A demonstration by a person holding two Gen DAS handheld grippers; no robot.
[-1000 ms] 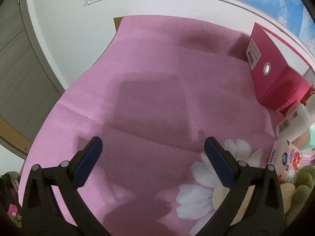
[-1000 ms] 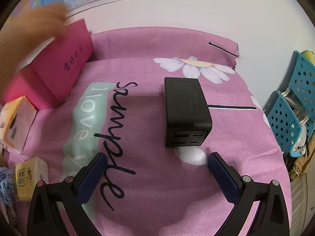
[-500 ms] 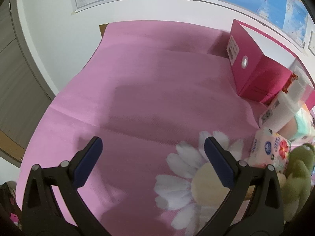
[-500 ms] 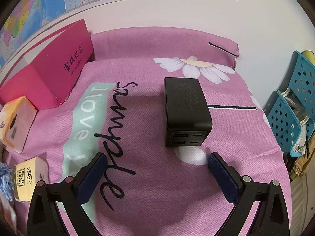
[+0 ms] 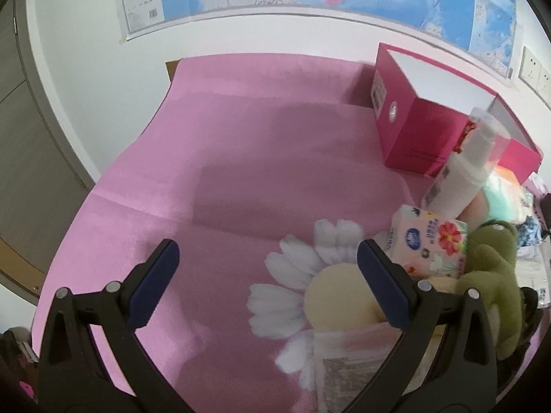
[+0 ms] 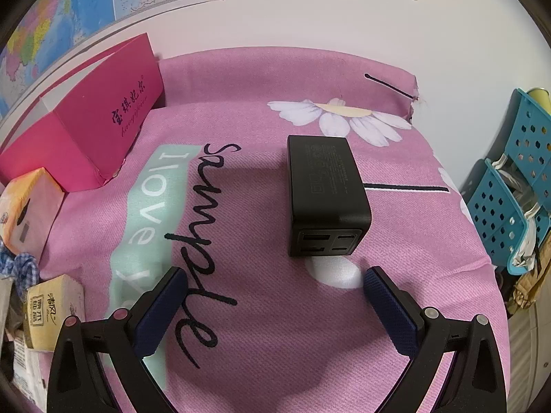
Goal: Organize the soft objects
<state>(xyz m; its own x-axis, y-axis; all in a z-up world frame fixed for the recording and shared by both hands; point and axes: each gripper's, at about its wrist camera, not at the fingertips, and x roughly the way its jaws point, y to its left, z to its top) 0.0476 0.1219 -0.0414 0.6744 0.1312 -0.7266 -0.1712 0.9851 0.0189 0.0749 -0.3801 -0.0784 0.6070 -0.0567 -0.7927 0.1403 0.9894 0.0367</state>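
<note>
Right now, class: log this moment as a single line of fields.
left tongs: open, empty | right tongs: open, empty | nearest soft item: green plush toy beside tissue pack | black charger: untouched

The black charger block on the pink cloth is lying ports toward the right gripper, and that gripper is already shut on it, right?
Not quite. The right wrist view shows the black charger block ports toward the right gripper, but that gripper is open and short of it, holding nothing, over the pink cloth.

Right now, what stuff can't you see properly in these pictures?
- Green plush toy: left wrist view, lower part behind the left tongs.
- Pale soft thing: same view, mostly behind the white bottle.
- Yellow tissue pack: right wrist view, its print too small to read.
</note>
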